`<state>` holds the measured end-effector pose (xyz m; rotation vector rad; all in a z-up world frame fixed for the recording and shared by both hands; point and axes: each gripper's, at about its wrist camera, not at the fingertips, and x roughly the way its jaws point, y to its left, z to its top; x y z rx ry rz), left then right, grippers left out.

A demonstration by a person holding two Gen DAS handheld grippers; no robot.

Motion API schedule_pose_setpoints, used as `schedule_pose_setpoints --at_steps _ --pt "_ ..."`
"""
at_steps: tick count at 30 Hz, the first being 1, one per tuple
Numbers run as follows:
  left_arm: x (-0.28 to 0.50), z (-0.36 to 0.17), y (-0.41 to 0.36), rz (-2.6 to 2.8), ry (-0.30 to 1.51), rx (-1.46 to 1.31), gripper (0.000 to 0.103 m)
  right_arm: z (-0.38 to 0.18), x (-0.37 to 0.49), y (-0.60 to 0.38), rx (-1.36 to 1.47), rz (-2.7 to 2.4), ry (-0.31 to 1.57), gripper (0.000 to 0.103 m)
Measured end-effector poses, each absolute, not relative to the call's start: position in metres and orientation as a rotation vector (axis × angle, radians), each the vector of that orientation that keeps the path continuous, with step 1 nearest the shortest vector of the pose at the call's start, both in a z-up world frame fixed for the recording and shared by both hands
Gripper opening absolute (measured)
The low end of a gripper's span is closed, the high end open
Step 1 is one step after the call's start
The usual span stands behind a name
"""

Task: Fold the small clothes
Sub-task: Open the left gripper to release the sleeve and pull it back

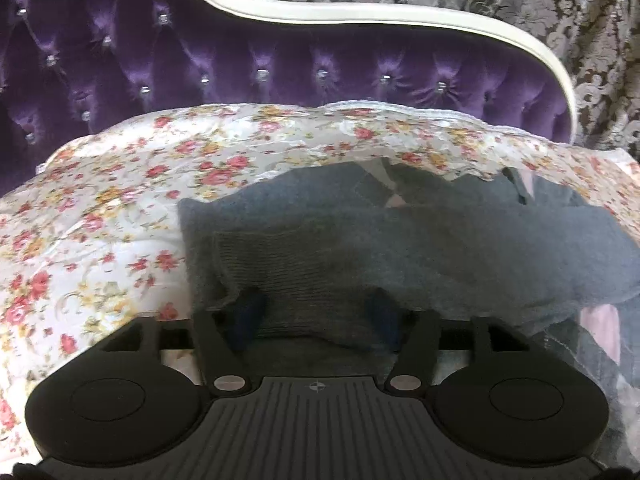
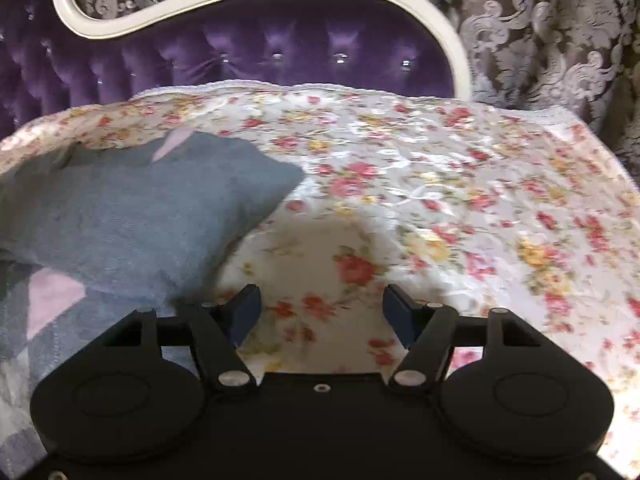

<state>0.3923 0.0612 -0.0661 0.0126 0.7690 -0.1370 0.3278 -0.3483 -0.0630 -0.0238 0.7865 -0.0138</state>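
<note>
Your left gripper [image 1: 316, 312] sits low over the grey knitted garment [image 1: 360, 240], its two blue-padded fingers [image 1: 250, 312] spread wide with the ribbed hem of the knit lying between them; the fabric drapes partly over the pads, so the jaws stand open and are not pinching anything. The garment lies rumpled on the floral bedspread [image 1: 120, 184], reaching from the middle of your left view out to its right edge, with pale pink patches showing on it. Your right gripper [image 2: 320, 308] hovers just beside that same garment [image 2: 140, 208], which fills the left part of your right view, one corner pointing towards the middle of the bedspread [image 2: 460, 184]. The right jaws are also spread apart with only the flowered cloth showing between them, and the left finger [image 2: 244, 308] is close to the grey edge, though you cannot tell whether it touches. Behind the bed rises the purple tufted headboard [image 2: 280, 52] with its cream frame, and a patterned curtain [image 2: 540, 32] hangs beyond it
</note>
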Motion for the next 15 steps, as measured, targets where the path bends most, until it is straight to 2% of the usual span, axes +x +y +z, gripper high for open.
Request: schedule_pose_setpoints --at_steps 2,9,15 --pt "0.392 -0.065 0.057 -0.17 0.781 0.021 0.092 -0.058 0.325 -0.348 -0.025 -0.019 0.767 0.072" --pt "0.352 -0.052 0.05 -0.166 0.756 0.093 0.093 -0.029 0.291 -0.329 0.031 0.06 0.656 0.078" --pt "0.295 -0.05 0.067 -0.171 0.828 0.019 0.093 -0.021 0.249 -0.31 0.08 0.162 0.626 0.081"
